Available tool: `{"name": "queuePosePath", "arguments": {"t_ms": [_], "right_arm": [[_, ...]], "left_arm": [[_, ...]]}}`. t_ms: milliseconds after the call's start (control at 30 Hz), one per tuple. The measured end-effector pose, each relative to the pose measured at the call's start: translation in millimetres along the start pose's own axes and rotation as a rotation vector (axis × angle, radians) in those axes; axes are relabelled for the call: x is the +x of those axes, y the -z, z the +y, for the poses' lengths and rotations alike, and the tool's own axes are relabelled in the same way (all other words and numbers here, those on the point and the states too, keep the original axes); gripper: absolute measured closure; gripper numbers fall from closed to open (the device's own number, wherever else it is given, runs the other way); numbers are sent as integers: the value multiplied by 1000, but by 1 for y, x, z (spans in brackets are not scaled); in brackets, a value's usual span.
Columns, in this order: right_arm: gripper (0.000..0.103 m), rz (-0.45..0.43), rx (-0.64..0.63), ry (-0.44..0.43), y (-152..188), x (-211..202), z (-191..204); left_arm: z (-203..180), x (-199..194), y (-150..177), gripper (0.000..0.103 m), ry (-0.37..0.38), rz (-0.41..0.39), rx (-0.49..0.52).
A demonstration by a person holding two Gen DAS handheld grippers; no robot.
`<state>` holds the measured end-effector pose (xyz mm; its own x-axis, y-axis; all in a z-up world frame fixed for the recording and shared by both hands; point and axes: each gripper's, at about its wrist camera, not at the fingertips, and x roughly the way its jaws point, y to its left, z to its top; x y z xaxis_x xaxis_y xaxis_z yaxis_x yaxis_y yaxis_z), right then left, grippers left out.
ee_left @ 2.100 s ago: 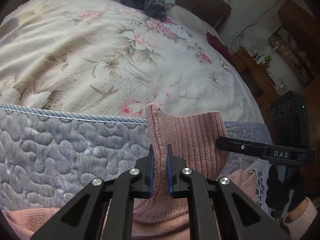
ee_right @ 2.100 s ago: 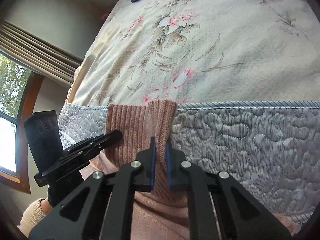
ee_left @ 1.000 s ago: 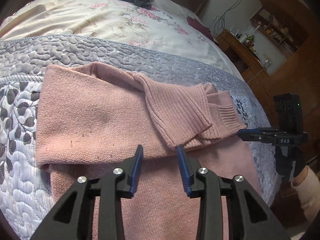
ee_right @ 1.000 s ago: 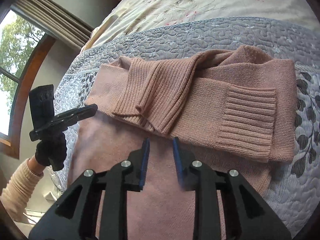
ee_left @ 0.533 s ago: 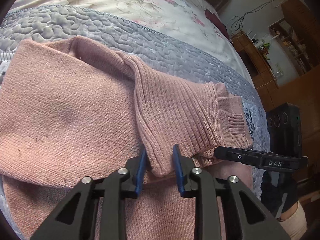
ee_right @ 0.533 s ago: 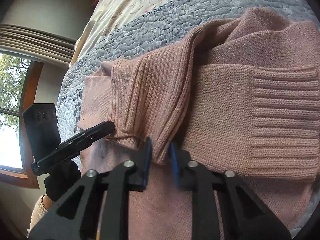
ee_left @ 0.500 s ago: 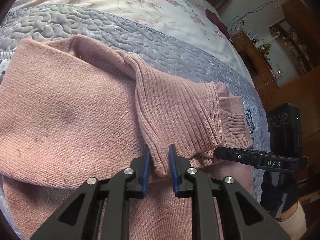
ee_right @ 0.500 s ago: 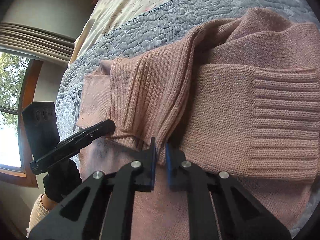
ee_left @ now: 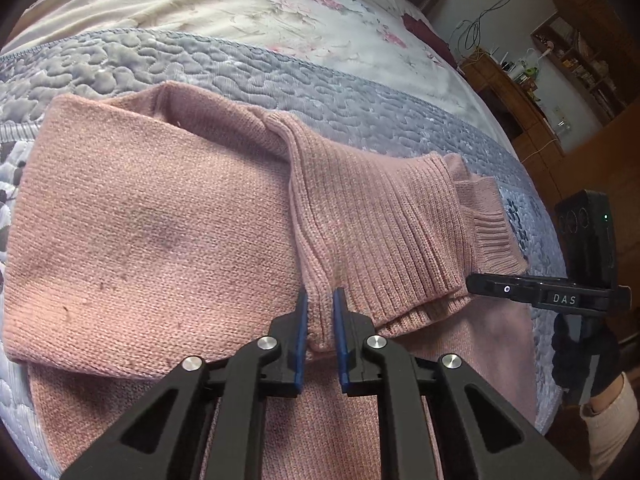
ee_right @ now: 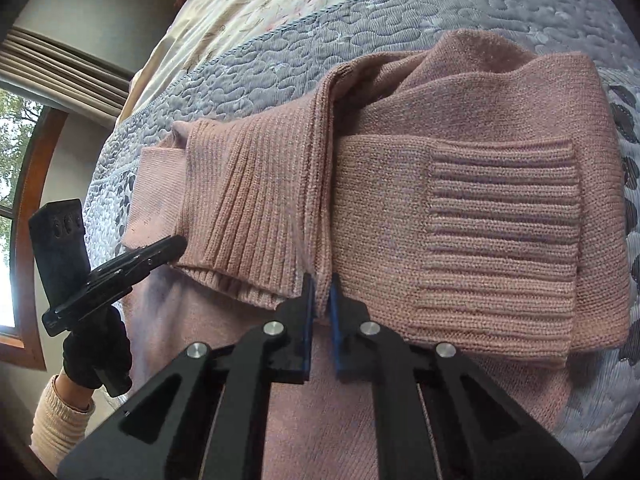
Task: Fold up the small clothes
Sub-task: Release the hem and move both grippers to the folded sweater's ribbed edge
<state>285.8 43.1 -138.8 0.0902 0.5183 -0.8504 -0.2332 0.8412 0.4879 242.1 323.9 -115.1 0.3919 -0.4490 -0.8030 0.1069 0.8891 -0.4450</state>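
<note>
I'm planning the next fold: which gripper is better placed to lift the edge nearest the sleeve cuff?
Likely right: the right gripper is shut on the sweater beside the sleeve cuff; the left gripper clamps farther along.

- a pink knitted sweater (ee_left: 152,216) lay folded across a grey quilted bedspread (ee_left: 280,80), filling the middle of the frame.
- the left gripper (ee_left: 320,320), at the lower centre, was pinched on a ribbed fold of the sweater.
- the right gripper (ee_left: 548,296) sat at the right edge, held by a gloved hand (ee_left: 580,356).
- a floral sheet (ee_left: 224,4) stretched along the top.
</note>
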Motion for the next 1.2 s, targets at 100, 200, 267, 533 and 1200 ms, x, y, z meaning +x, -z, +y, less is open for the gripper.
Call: {"name": "queuePosePath", "arguments": {"t_ms": [100,200,267,533,1200], "right_arm": [[96,-13,10,0,2,5,-4],[94,-28,-15,16,3,1,2],[83,-62,-21,32,11,-15,7],[61,-225,-30,95,144,-117,21],[51,-171,150,202,371,-151,-7]], "left_arm": [[0,2,2,89,-19,-6,10],[-10,-3,3,87,-68,-14,27],[-18,-17,7,80,-110,-27,39],[-45,-126,115,49,-259,-92,70],[1,-220,338,43,-398,-34,-174]]}}
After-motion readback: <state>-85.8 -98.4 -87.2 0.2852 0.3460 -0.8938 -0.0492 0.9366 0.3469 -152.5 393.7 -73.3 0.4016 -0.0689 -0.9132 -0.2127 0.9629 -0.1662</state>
